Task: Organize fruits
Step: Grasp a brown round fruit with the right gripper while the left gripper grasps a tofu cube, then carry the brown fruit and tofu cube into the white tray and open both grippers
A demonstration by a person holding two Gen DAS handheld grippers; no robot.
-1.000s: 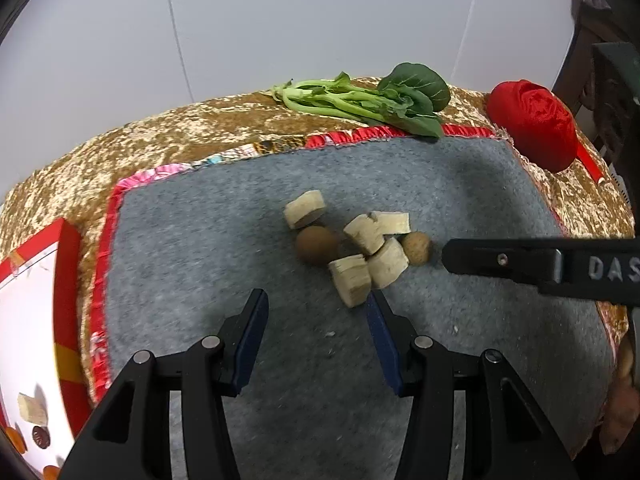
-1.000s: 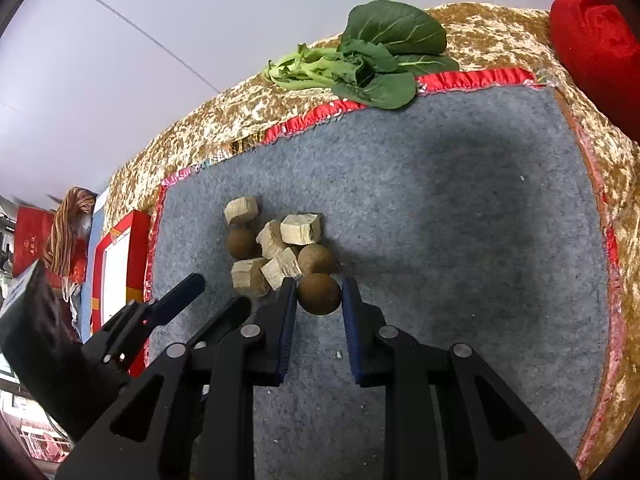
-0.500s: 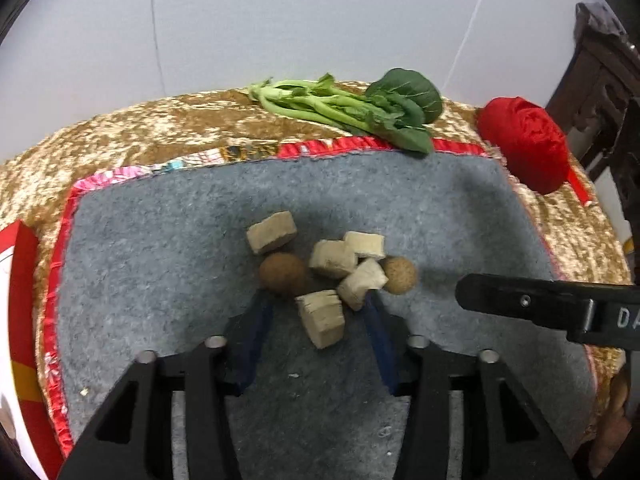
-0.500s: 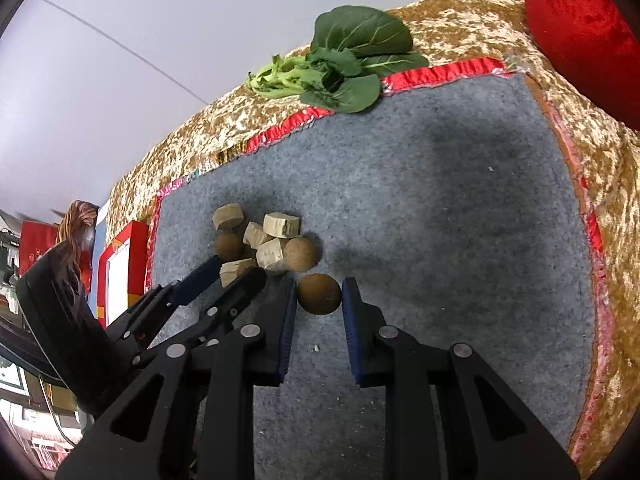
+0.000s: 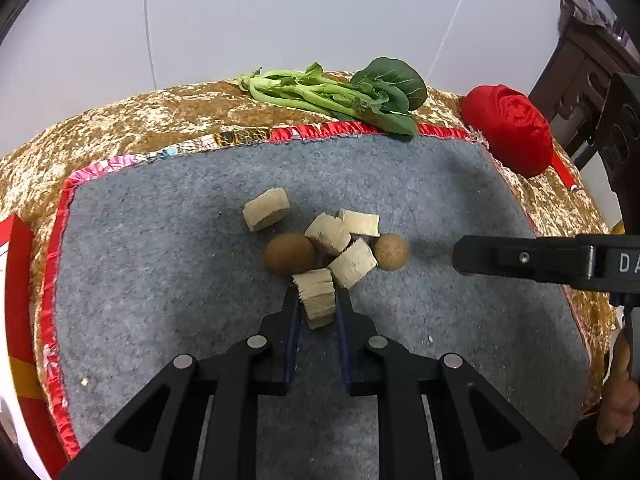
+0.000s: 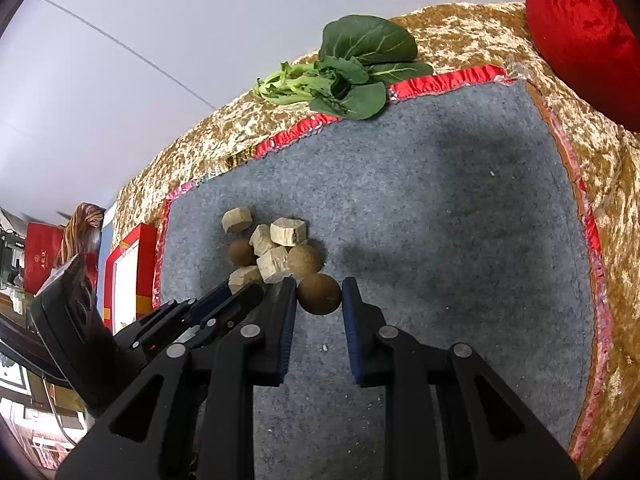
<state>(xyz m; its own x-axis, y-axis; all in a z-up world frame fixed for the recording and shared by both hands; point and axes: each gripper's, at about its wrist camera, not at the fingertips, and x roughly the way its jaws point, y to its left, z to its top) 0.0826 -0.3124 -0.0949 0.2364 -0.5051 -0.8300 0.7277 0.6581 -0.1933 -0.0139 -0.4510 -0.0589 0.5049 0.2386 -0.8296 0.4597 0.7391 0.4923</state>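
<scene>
Through my left wrist camera, my left gripper [image 5: 316, 300] is clamped on a pale fibrous chunk [image 5: 317, 301] at the near edge of the pile in the middle of the grey felt mat [image 5: 160, 280]. Behind it lie three more chunks and two brown round fruits [image 5: 289, 253], touching one another. Leafy greens [image 5: 340, 96] rest across the mat's far edge, and a red cloth bundle [image 5: 508, 128] sits beyond its far right corner. My right gripper's finger [image 5: 520, 258] reaches in from the right.

Through my right wrist camera, my right gripper [image 6: 319, 294] is narrowed onto a brown round fruit [image 6: 319, 294], both pads touching it, just beside the pile. My left gripper's fingers [image 6: 224, 300] come in from the left, with a red box [image 6: 136, 272] off the mat's left edge.
</scene>
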